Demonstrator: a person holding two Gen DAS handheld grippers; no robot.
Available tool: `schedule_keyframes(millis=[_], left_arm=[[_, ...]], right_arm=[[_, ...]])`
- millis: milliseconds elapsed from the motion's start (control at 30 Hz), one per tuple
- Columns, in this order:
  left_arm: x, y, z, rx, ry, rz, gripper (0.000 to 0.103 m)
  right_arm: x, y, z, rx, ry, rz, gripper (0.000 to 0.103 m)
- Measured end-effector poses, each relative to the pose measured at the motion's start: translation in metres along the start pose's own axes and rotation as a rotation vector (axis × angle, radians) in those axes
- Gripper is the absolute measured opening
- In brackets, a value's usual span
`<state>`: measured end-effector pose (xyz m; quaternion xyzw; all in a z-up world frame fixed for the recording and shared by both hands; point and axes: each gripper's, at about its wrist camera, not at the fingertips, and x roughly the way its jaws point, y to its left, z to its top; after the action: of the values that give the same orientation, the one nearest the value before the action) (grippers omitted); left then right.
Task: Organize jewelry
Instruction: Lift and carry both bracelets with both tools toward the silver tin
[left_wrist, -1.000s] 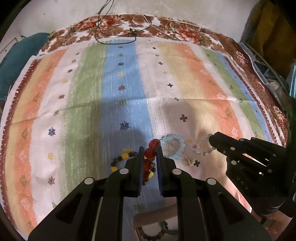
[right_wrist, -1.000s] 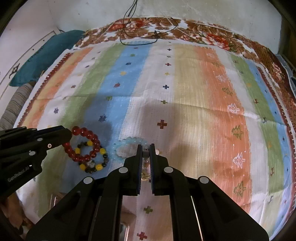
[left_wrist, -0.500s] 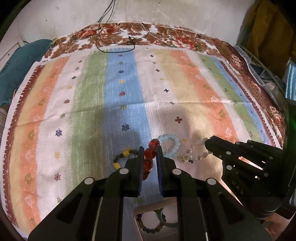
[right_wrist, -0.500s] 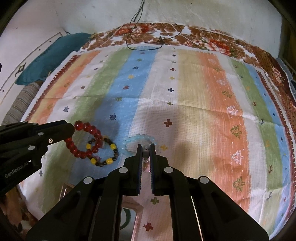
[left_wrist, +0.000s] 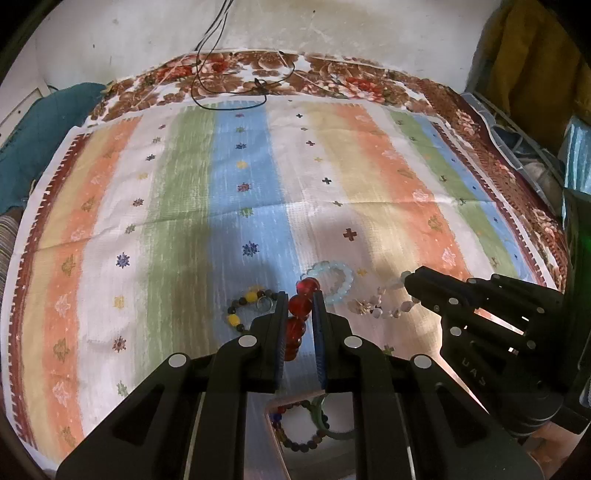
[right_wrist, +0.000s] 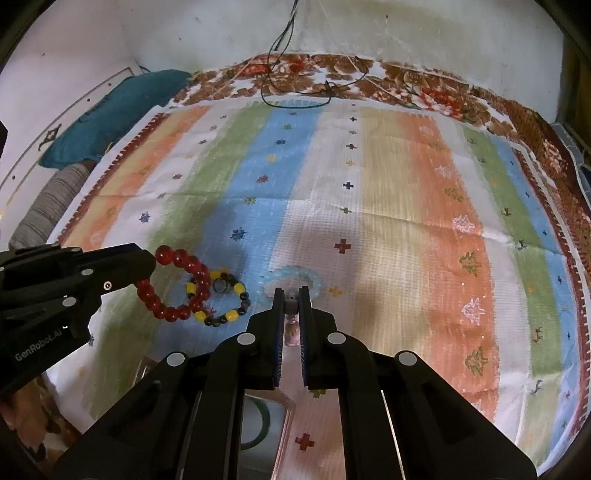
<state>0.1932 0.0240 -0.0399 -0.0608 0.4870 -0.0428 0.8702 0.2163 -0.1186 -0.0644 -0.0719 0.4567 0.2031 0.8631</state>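
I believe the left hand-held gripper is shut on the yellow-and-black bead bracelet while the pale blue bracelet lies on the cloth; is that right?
Not quite: the left hand-held gripper is shut on the red bead bracelet, as both wrist views show. The yellow-and-black bead bracelet lies on the cloth, as does the pale blue bracelet.

Ahead of both grippers the striped cloth (right_wrist: 388, 206) lies bare and open up to a black cable (right_wrist: 295, 92) looped by the wall. Close in front of the fingertips lie a yellow-and-dark bead bracelet (right_wrist: 221, 299) and a pale blue bracelet (left_wrist: 338, 282). Beneath the grippers sits a tray (left_wrist: 275, 439) holding bracelets.
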Motion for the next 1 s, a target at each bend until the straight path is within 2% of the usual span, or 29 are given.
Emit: schedule_keyframes(millis=[1000], left_arm=[[-0.062, -0.023, -0.042, 0.047, -0.097, -0.063, 0.012]], right_arm=[[-0.057, 0.017, -0.033, -0.022, -0.101, 0.030, 0.008]])
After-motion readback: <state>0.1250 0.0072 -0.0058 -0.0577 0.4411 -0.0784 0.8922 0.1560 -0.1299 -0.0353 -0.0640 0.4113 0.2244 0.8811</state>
